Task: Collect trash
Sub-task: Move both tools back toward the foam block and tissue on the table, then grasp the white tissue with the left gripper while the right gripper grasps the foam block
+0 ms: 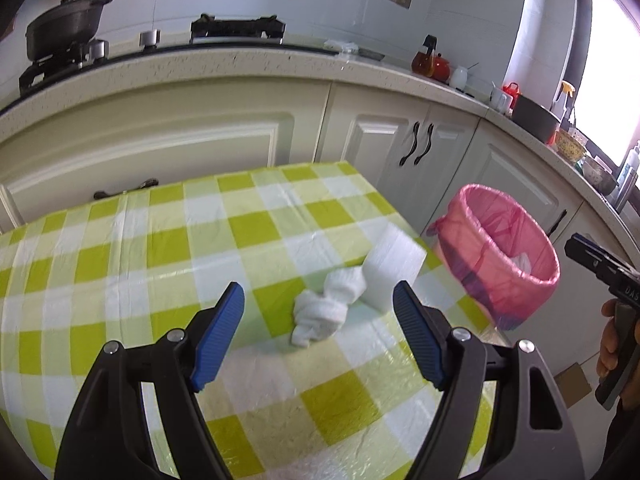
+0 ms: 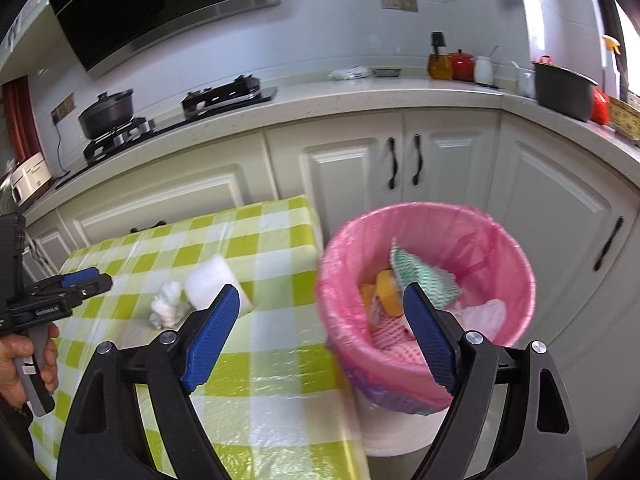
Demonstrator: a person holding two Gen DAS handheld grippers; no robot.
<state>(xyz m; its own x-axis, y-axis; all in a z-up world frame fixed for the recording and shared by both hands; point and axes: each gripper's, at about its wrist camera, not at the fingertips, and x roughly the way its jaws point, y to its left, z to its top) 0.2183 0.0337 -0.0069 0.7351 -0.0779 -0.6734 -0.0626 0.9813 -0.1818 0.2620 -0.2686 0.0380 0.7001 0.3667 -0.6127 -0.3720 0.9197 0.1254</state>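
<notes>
Two pieces of trash lie on the checked bench (image 1: 120, 264): one crumpled white tissue (image 1: 326, 306) and one white foam block (image 1: 394, 266). One pink-lined bin (image 2: 516, 276) stands right of it (holding several discarded pieces, count unclear).

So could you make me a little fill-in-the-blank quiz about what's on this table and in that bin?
1. The bin beside the table is lined with a ____ bag.
2. The crumpled tissue and the foam block lie on a green-and-white ____ tablecloth.
3. The left gripper and the right gripper both have their jaws ____.
4. The foam block is coloured ____.

Missing words: pink; checked; open; white
</notes>
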